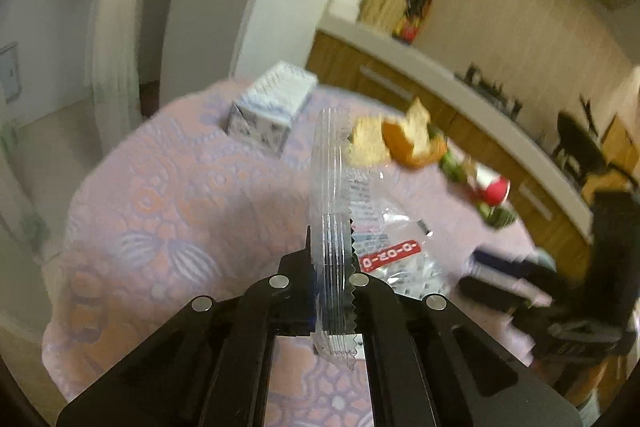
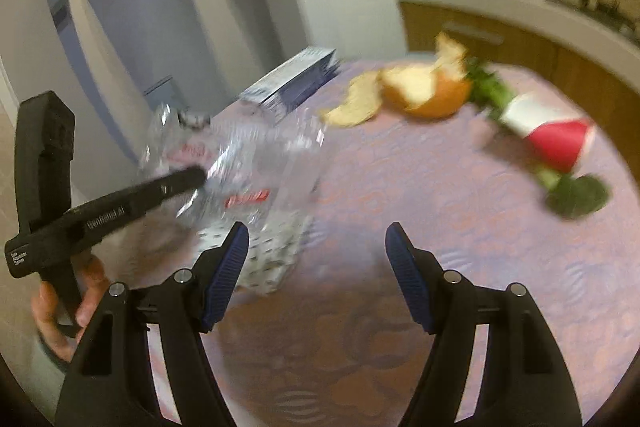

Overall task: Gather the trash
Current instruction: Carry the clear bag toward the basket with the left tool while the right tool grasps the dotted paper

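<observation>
My left gripper (image 1: 330, 231) is shut on the crimped edge of a clear plastic wrapper (image 1: 384, 223) with a red label, which stands on edge between its fingers. In the right wrist view the same wrapper (image 2: 248, 167) hangs crumpled over the table's left side, with the left gripper (image 2: 196, 175) pinching it from the left. My right gripper (image 2: 316, 231) is open just right of the wrapper, nothing between its blue pads. Further back lie orange peel (image 2: 424, 95), a loose strip of peel (image 2: 356, 103), and a red-and-white paper cup (image 2: 548, 131) among green stalks (image 2: 580, 195).
A blue-and-white carton (image 2: 296, 79) lies at the far left edge of the round table with a lilac patterned cloth (image 2: 400, 167). A counter with wooden cabinets (image 1: 440, 75) runs behind. A hand (image 2: 60, 311) holds the left gripper's handle.
</observation>
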`<state>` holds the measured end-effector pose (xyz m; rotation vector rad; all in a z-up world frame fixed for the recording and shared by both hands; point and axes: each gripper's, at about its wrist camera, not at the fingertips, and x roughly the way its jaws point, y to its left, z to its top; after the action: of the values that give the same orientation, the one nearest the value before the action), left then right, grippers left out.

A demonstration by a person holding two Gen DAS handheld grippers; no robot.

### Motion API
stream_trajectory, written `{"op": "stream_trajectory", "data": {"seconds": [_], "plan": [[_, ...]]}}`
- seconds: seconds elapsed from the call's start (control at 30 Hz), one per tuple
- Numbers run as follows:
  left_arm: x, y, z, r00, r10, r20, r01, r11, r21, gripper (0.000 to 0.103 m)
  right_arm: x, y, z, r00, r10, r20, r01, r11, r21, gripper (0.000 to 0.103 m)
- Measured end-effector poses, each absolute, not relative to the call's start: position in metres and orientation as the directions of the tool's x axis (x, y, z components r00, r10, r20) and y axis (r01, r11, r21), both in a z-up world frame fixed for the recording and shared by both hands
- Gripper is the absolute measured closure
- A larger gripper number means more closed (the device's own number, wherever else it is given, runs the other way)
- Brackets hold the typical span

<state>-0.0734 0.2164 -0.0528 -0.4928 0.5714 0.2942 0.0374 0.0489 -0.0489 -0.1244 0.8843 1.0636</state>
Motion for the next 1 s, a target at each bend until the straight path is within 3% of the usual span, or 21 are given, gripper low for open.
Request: {"op": "stream_trajectory", "data": {"seconds": [0.17,0.3,0.37,0.43,0.47,0.7,1.0], "plan": [[-0.095,0.229,-0.035,0.859,0.135,-0.494,-0.380,0.815,-0.437,0.103,0.036,0.079,-0.060,0.165,0.653,-0.739,-0.804,0.523,0.284,0.036],[-0.099,0.231,-0.032,0.869,0.137,-0.476,-0.376,0.808,-0.454,0.103,0.036,0.096,-0.066,0.150,0.624,-0.767,-0.811,0.522,0.266,0.038],[-0.098,0.231,-0.034,0.870,0.129,-0.476,-0.372,0.805,-0.462,0.103,0.032,0.098,-0.068,0.161,0.610,-0.776,-0.822,0.518,0.237,0.066],[-0.098,0.230,-0.035,0.870,0.123,-0.477,-0.369,0.805,-0.464,0.103,0.031,0.096,-0.069,0.134,0.620,-0.773,-0.824,0.503,0.260,0.087],[-0.097,0.229,-0.034,0.871,0.120,-0.476,-0.365,0.806,-0.465,0.103,0.031,0.094,-0.068,0.130,0.627,-0.768,-0.823,0.501,0.269,0.091],[-0.094,0.216,-0.024,0.874,0.113,-0.473,-0.346,0.828,-0.442,0.103,0.025,0.065,-0.057,0.166,0.674,-0.719,-0.802,0.517,0.299,0.097],[-0.067,0.170,-0.004,0.897,0.019,-0.442,-0.227,0.877,-0.423,0.103,0.032,-0.032,-0.015,0.366,0.679,-0.636,-0.732,0.633,0.253,0.099]]}}
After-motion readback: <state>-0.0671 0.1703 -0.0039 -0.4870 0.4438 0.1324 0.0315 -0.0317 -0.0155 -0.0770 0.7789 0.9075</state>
